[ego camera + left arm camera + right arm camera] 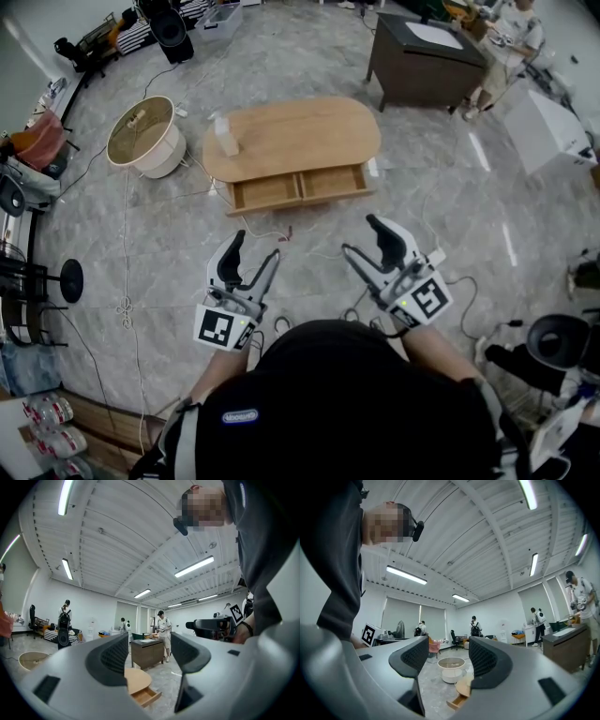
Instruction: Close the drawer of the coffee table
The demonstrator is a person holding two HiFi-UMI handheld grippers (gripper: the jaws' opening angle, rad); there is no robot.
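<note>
The only print near at hand is a black-and-white square marker on each tool's cube, and a small oval label (240,415) on the person's dark top, too small to read.

The drawer (300,187) sits just above the middle of the head view. It is pulled out from the near long side of the low oval wooden bench (309,127). It is pale wood, shallow and wide, with a divider in the middle making two compartments, and the bare wooden floor of each shows. A small pale upright object (225,136) stands on the left end of the bench top. To the left, a round drum-shaped side table (145,136) has a woven-looking top with a small item on it that I cannot make out. A dark cabinet (422,56) at the upper right carries a white sheet. A wrapped pack of bottles (42,422) lies at the lower left edge.

The left tool (256,246) and the right tool (361,236) are held low in the frame, well apart from the drawer. Both have their jaws spread wide, with nothing between them.
</note>
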